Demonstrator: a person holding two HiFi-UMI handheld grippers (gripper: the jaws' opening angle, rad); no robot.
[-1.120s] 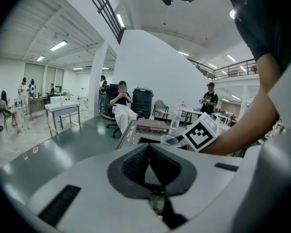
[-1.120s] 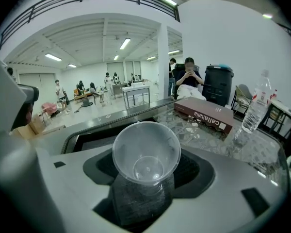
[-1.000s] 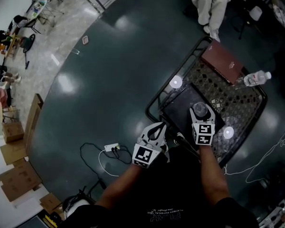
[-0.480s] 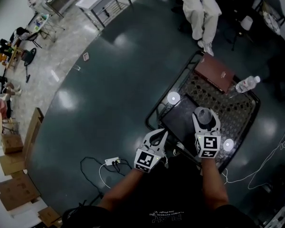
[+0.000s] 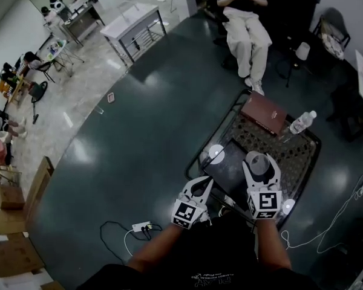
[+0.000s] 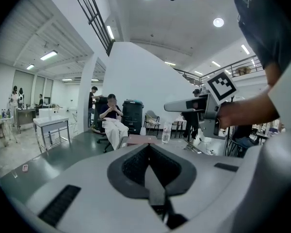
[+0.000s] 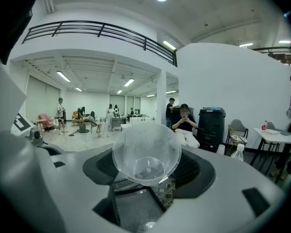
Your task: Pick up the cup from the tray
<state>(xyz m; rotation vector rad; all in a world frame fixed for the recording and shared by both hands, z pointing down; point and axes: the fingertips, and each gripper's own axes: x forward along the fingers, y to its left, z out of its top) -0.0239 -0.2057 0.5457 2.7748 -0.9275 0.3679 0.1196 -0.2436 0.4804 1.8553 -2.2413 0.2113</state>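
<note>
My right gripper (image 5: 258, 167) is shut on a clear plastic cup (image 5: 258, 164), which hangs above the dark tray (image 5: 225, 162) on the patterned table. In the right gripper view the cup (image 7: 146, 152) lies on its side between the jaws, its mouth toward the camera and nothing inside it. My left gripper (image 5: 201, 183) hovers at the table's near left corner, beside the tray, with its jaws together and nothing between them. The left gripper view shows its jaws (image 6: 150, 164) meeting in a seam, and the right gripper (image 6: 203, 106) raised to its right.
A brown flat box (image 5: 263, 115) and a water bottle (image 5: 301, 123) lie at the far end of the metal-rimmed table (image 5: 311, 156). A person sits on a chair (image 5: 247, 29) beyond it. A power strip with cable (image 5: 139, 227) lies on the floor at the left.
The right gripper has lifted the cup up off the tray. The left gripper has risen a little. The head view has tilted up, bringing the seated person into sight.
</note>
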